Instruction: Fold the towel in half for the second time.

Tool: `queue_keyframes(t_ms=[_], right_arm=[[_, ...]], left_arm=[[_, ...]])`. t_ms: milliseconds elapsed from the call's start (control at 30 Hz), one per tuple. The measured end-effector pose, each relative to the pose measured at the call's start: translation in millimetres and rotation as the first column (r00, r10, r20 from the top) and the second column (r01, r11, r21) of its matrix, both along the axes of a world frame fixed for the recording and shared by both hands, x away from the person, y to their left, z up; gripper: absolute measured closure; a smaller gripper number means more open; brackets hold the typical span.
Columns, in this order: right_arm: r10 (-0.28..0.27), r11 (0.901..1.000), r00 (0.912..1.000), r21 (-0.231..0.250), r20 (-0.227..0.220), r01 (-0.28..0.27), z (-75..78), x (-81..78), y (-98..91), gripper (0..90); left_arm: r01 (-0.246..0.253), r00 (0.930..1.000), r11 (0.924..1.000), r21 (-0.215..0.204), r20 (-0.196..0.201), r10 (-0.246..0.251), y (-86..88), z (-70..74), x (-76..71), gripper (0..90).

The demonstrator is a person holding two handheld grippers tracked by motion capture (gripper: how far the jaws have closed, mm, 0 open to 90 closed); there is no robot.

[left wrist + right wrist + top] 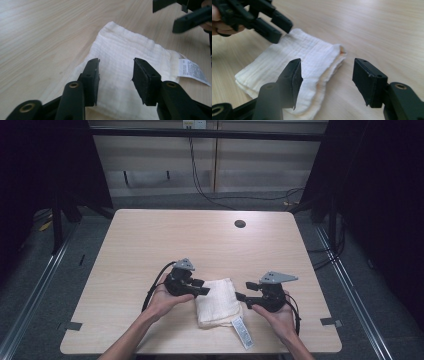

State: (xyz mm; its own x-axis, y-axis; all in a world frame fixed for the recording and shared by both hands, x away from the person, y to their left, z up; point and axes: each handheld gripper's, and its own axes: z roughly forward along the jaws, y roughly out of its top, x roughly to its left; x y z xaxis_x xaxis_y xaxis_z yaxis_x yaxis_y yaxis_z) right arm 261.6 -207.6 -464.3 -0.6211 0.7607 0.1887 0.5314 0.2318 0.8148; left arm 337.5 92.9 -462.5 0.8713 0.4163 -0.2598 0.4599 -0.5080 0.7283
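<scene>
We hold the left hand-held gripper [202,287] with its jaws apart and nothing between the pads; in the left gripper view they hang just above the near part of the folded white muslin cloth [125,65]. The right hand-held gripper [242,296] also stands with its jaws wide apart and nothing clamped, pointing at the cloth's right edge, where the layered fold [337,60] shows. The cloth lies flat on the wooden surface [150,240], near the person's edge, between the two grippers, with its care label [241,331] sticking out toward the near edge. We judge the step in hand to be taking hold of the cloth for a further fold or for lifting. To do it well, we lower each gripper until one pad slides under the edge, take every layer between the pads and not the top one alone, and close firmly. We seat both grips at matching corners before raising, so that the cloth stays square and does not sag or unfold.
</scene>
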Motion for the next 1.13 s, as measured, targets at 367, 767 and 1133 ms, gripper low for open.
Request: queue_keyframes(t_ms=[367,767,1133], right_arm=[[-0.084,0.9959,0.9958,0.037,0.036,0.083,18.4,-11.1,-43.5,37.8],[-0.179,0.9812,0.9829,0.080,0.042,0.176,14.3,-26.8,-90.5,37.1],[-0.204,0.9781,0.9786,0.048,0.029,0.202,-5.6,-26.9,-89.3,34.8]], left_arm=[[-0.087,0.9954,0.9961,-0.013,0.039,0.088,63.2,31.3,-16.1,35.7],[-0.282,0.9578,0.9593,-0.015,0.054,0.282,132.0,13.3,-35.3,28.5],[-0.346,0.9378,0.9369,-0.049,0.010,0.347,158.9,-7.6,-45.0,31.0]])
